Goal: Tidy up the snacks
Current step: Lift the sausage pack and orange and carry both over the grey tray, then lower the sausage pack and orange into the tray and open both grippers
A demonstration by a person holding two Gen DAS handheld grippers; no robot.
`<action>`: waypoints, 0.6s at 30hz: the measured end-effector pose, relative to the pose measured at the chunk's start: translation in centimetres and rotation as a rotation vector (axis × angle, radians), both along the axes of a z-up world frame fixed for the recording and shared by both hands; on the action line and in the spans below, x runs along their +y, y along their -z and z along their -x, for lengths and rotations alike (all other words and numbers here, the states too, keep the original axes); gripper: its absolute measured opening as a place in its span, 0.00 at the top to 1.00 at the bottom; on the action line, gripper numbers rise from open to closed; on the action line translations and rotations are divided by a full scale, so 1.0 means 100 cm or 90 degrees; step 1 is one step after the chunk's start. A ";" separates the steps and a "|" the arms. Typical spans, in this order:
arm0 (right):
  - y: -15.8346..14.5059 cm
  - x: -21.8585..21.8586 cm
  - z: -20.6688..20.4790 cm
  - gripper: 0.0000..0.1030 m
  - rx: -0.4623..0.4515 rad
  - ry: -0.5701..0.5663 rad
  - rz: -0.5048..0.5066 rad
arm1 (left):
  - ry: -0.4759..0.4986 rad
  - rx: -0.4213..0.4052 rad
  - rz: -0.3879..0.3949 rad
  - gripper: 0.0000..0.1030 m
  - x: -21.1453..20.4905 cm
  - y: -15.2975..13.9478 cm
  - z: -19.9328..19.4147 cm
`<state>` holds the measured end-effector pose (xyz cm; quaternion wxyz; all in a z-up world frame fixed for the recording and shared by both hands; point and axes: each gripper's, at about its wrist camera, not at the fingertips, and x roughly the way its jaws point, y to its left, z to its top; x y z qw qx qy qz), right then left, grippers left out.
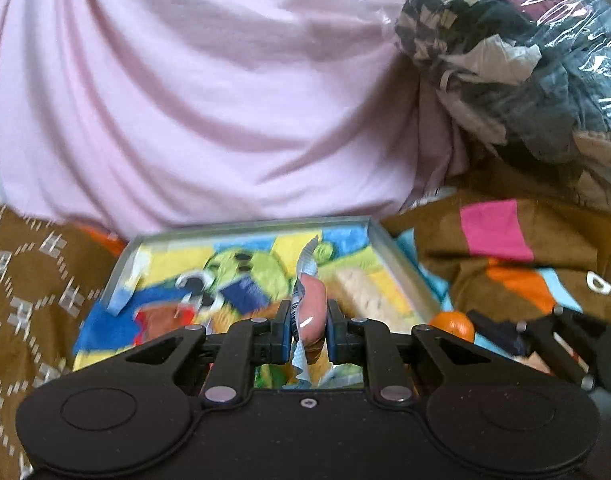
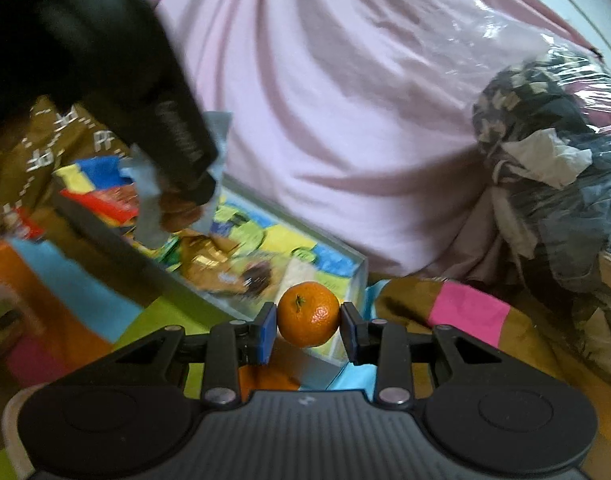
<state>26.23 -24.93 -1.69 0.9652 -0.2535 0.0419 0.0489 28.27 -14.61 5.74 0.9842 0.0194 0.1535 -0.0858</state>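
Fingers of the left gripper (image 1: 308,326) pinch a pink sausage snack (image 1: 311,312) in clear wrapper, low centre of the left view, above the glass tray (image 1: 379,236) holding colourful packets. Right gripper (image 2: 308,330) clamps a mandarin (image 2: 308,314) between blue pads at lower centre, over the tray's near corner. Pink bedding (image 2: 345,100) fills the upper frame.

Glossy dimpled tangerine (image 2: 308,314), crinkly plastic bag (image 1: 545,52)

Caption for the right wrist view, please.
Right hand-held gripper shut on a mandarin orange above the snack tray's corner.
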 end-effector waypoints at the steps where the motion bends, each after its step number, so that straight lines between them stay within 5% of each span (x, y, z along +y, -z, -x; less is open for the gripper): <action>1: -0.001 -0.001 -0.004 0.63 -0.002 0.004 -0.004 | 0.004 -0.005 0.000 0.84 -0.004 -0.003 -0.006; 6: -0.002 -0.011 -0.027 0.63 0.006 0.033 -0.042 | 0.027 -0.011 0.013 0.83 -0.026 -0.008 -0.039; 10: 0.003 -0.019 -0.039 0.63 0.036 0.051 -0.071 | 0.036 0.034 0.063 0.83 -0.033 0.000 -0.067; 18: 0.007 -0.021 -0.044 0.62 0.059 0.040 -0.086 | -0.014 0.080 0.140 0.81 -0.018 0.014 -0.101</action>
